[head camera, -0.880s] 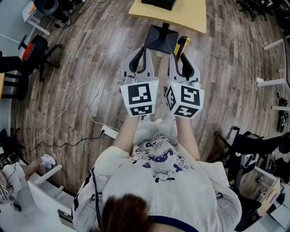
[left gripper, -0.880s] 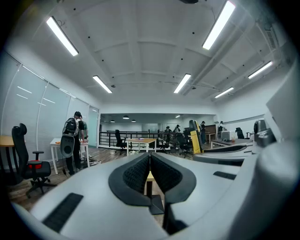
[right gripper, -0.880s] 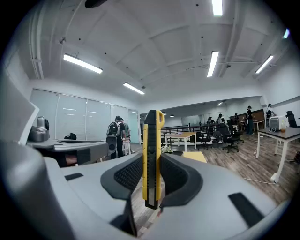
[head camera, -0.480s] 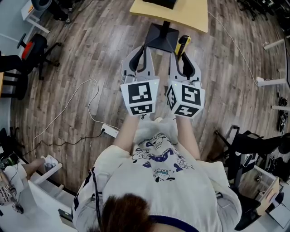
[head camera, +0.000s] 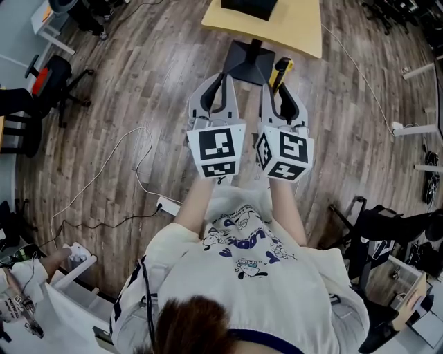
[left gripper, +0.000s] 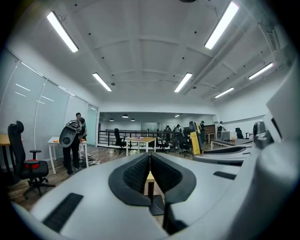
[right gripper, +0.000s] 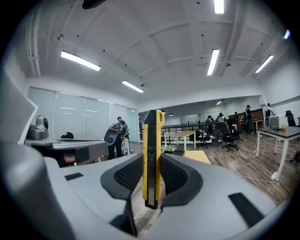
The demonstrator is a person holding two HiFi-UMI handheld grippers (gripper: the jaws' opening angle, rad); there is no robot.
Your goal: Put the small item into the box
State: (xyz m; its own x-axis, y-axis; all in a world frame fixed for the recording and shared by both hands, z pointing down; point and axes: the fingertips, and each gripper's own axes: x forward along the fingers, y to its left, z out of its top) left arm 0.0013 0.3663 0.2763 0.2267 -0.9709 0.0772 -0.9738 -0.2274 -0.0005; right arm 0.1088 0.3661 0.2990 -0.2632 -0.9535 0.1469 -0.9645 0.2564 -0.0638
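Note:
A yellow and black utility knife [right gripper: 152, 154] stands upright between the pads of my right gripper [right gripper: 152, 176], which is shut on it. From the head view, its yellow end [head camera: 280, 68] sticks out past the right gripper [head camera: 281, 86]. My left gripper [head camera: 216, 81] is held beside it, level with it. Its jaws [left gripper: 149, 161] are shut with nothing in them. Both grippers hang above the wooden floor, short of a light wooden table [head camera: 297, 31]. A dark object [head camera: 249, 7] sits on that table at the top edge; I cannot tell what it is.
The table's black foot [head camera: 248, 62] stands just ahead of the grippers. A white power strip [head camera: 166, 204] and its cable lie on the floor to the left. Office chairs [head camera: 52, 76] stand at left and a dark chair [head camera: 387, 221] at right. A person [left gripper: 74, 140] stands far off.
The table and its foot have slid a little lower in the head view, nearer to me. Both grippers keep their side-by-side pose and the knife stays gripped.

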